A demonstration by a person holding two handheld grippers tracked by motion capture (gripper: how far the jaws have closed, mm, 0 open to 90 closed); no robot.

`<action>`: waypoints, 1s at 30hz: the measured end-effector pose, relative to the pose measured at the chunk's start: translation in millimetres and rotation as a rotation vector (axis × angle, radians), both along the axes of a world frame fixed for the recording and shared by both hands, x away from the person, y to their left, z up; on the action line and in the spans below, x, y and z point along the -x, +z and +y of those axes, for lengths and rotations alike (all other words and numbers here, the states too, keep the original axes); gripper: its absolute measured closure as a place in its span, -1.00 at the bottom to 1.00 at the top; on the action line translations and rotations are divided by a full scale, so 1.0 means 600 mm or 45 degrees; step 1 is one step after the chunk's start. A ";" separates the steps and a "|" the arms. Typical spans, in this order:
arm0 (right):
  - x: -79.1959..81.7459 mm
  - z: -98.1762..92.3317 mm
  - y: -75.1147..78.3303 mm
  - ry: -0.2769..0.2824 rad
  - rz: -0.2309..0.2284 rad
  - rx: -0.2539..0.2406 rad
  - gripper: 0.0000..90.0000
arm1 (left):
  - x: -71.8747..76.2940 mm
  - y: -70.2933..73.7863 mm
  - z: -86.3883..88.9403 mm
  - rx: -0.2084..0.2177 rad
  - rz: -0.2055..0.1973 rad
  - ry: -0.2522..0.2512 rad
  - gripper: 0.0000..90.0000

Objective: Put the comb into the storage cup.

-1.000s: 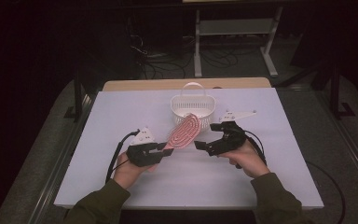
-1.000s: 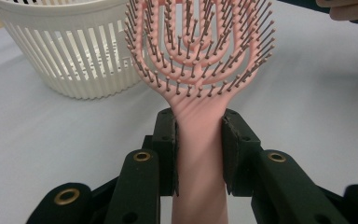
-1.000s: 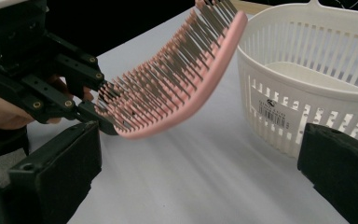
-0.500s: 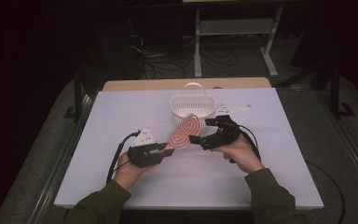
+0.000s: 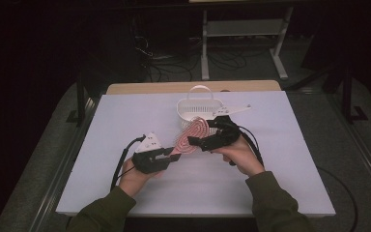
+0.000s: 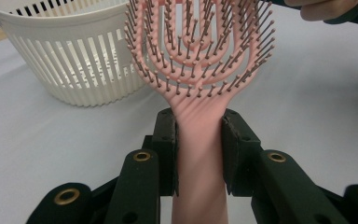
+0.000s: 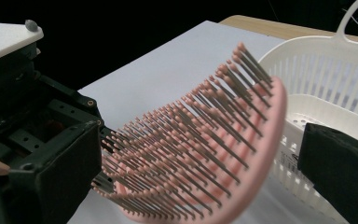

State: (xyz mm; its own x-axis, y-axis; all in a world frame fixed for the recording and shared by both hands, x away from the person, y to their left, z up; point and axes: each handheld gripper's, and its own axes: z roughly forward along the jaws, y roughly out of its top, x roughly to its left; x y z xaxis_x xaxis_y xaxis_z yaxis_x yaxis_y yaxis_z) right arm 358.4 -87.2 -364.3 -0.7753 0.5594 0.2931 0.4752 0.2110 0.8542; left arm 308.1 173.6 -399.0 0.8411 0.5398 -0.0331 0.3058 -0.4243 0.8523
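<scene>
While my left gripper (image 6: 199,154) clamps the pink brush (image 6: 200,70) handle, handover nears.
My right gripper (image 7: 200,172) has slid in, jaws apart around its head, beside the basket (image 5: 193,108).

White slatted basket (image 5: 199,110) with hoop handle stands upright at the far middle of the white table top (image 5: 290,164). Wooden edge (image 5: 188,87) shows behind the top. Beyond the table: metal stand (image 5: 244,43) on dark floor, loose cables (image 5: 159,55) beside it. Flat white piece (image 5: 234,109) right of basket, possibly touching its rim; unclear.
</scene>
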 end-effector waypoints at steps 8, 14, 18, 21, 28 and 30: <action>0.001 0.008 -0.005 0.004 0.010 -0.001 -1.00 | 0.001 0.002 -0.001 0.018 -0.005 0.006 0.57; 0.004 0.010 -0.007 0.009 0.021 -0.010 -0.93 | 0.002 0.002 -0.003 0.022 -0.010 0.004 0.57; 0.004 0.010 -0.009 0.007 0.025 -0.019 -0.82 | 0.004 0.001 -0.005 0.016 -0.010 -0.004 0.57; 0.004 0.009 -0.010 0.004 0.039 -0.027 -0.70 | 0.004 0.000 -0.005 0.014 -0.009 -0.004 0.57; 0.002 0.006 -0.012 -0.003 0.076 -0.049 -0.51 | 0.004 -0.001 -0.005 0.011 -0.015 0.000 0.57; 0.001 0.006 -0.011 0.000 0.083 -0.055 -0.46 | 0.004 -0.001 -0.005 0.005 -0.016 -0.001 0.57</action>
State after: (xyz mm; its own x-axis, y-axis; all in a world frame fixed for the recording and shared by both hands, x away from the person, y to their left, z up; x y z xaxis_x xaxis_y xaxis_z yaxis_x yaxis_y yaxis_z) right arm 357.7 -83.8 -371.2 -0.7540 0.5449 0.3668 0.5299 0.1747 0.8298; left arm 305.9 170.6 -399.7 0.8421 0.5387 -0.0247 0.2948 -0.4215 0.8576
